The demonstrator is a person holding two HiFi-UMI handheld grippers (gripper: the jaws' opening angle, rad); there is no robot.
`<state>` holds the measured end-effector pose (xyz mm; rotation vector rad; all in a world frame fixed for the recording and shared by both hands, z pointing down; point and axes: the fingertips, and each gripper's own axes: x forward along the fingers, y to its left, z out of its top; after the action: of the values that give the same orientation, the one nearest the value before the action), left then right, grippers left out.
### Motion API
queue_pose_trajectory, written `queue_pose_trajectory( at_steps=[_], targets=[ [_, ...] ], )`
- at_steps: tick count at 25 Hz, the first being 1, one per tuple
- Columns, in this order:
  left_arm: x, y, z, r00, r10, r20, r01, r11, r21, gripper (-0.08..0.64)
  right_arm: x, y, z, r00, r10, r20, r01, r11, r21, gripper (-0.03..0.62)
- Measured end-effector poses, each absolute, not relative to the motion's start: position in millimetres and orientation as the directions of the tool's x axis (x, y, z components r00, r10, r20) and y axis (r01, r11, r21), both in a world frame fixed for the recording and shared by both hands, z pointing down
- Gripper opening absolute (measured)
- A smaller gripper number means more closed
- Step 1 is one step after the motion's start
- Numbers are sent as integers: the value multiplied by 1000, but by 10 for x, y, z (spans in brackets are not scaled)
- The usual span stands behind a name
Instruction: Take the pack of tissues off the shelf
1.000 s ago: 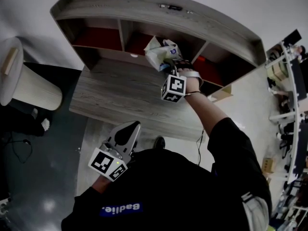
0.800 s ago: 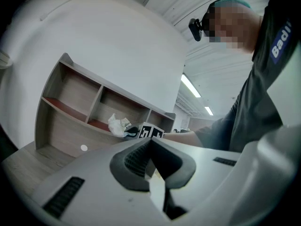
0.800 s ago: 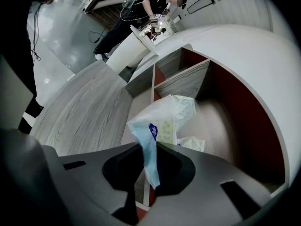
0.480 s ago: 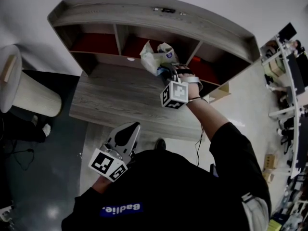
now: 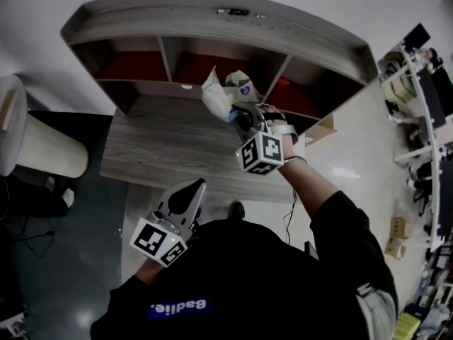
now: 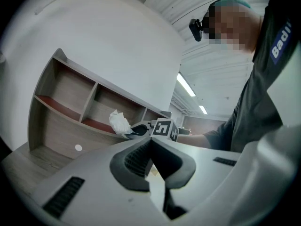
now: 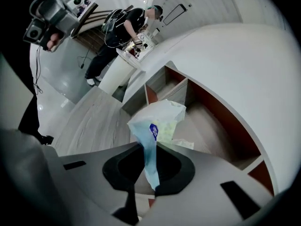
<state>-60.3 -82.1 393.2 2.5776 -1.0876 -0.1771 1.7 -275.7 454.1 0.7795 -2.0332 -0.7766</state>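
The pack of tissues [image 5: 223,94] is a crumpled pale plastic pack with a blue label, seen also as the tissue pack [image 7: 157,126] in the right gripper view. My right gripper [image 5: 239,117] is shut on its lower edge and holds it in the air, in front of the middle compartment of the wooden shelf [image 5: 212,27]. From the left gripper view the pack [image 6: 120,122] shows small, hanging before the shelf [image 6: 70,98]. My left gripper [image 5: 185,193] hangs low near my body, jaws shut with nothing between them.
A wooden desk top [image 5: 170,144] lies below the shelf. Red-backed compartments [image 5: 134,66] flank the middle one. A round pale stool or bin [image 5: 32,137] stands at left. Desks and clutter [image 5: 417,83] fill the far right. A person [image 7: 124,27] stands in the distance.
My right gripper has drawn the tissue pack out of the middle compartment, toward me and slightly left. The left gripper has stayed where it was.
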Motion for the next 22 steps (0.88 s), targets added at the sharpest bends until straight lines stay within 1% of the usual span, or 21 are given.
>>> queue_pose_trajectory(
  at_steps=[10, 16, 22],
  targets=[
    [-585, -845, 3929, 718, -696, 10, -653, -669, 355, -3, -58, -2375, 4543, -568, -665, 484, -310, 718, 623, 61],
    [-606, -859, 3939, 718, -696, 13, -653, -668, 356, -3, -108, -2208, 4553, -620, -628, 471, -354, 759, 546, 61],
    [-641, -863, 3940, 714, -699, 16, -658, -664, 357, -3, -255, -1971, 4511, -703, -561, 437, -360, 811, 461, 61]
  ],
)
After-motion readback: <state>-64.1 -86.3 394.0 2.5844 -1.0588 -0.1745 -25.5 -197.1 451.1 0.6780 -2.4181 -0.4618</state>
